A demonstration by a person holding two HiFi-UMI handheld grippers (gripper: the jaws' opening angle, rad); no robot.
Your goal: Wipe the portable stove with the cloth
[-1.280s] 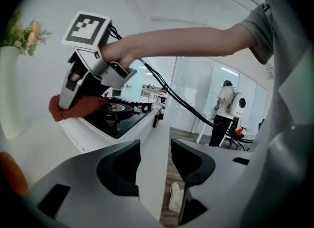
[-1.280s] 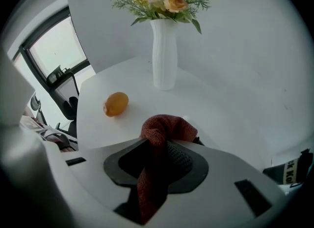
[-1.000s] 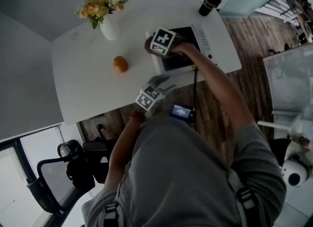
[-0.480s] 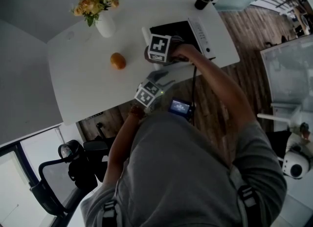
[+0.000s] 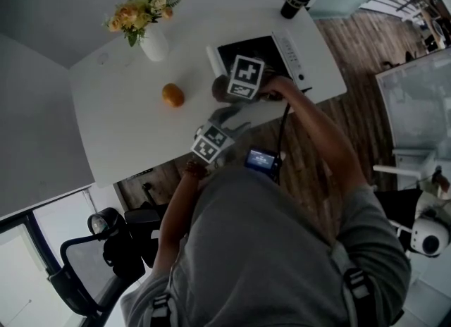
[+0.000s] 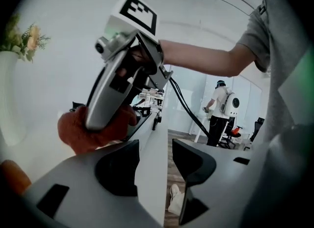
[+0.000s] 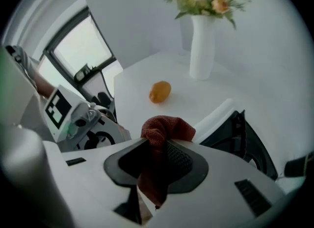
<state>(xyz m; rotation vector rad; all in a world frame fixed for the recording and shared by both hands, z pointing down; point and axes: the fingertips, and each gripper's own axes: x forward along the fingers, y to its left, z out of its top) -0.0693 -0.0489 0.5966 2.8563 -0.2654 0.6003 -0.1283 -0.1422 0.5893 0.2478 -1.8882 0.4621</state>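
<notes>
Right claw (image 7: 156, 159) has shifted, clamping cloth (image 7: 167, 128) at stove (image 5: 255, 48) edge

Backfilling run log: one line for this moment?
right gripper: shut on cloth, at stove edge | left gripper: open, empty

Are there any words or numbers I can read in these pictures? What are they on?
No words or numbers can be read.
Too small to read: control marks on the portable stove.
Square patterns, not letters: cube on the right gripper, cube on the left gripper.
</notes>
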